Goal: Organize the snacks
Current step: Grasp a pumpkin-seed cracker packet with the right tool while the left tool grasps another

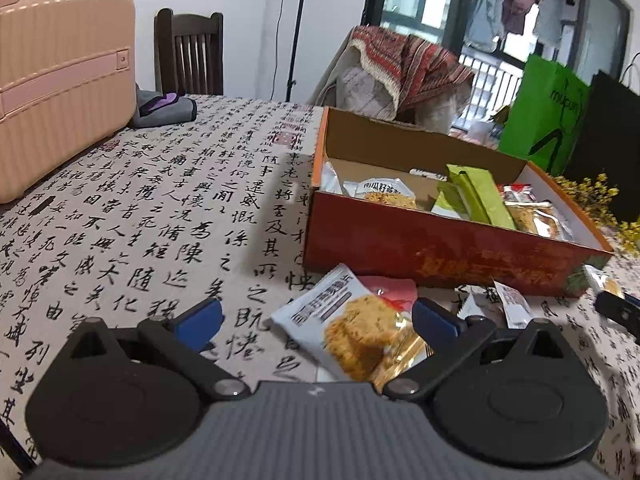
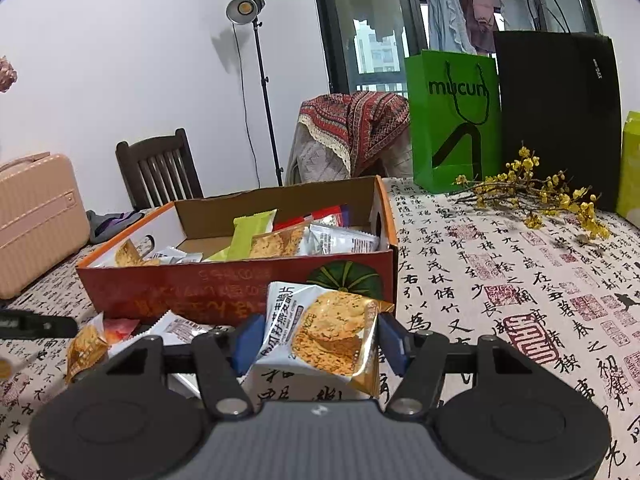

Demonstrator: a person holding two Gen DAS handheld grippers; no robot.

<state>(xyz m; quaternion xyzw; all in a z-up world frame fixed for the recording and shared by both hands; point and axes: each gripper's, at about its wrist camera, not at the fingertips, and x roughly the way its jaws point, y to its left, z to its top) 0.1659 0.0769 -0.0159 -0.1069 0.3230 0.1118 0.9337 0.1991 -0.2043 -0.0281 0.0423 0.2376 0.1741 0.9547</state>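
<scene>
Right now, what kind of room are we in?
Probably a home dining or living room: a wooden chair at a table with a calligraphy tablecloth, laundry hanging by the balcony window, and a pink suitcase.

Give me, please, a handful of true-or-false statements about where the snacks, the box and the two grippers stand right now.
1. The right gripper has a crisp packet between its fingers. True.
2. The left gripper is clamped on a packet. False: its jaws are spread wide, and the packet on the tablecloth lies loose between them.
3. The red cardboard box already holds several snack packets. True.
4. A lid covers the box. False: it is open on top.
5. The green paper bag stands on the table behind a yellow flower sprig. True.
</scene>
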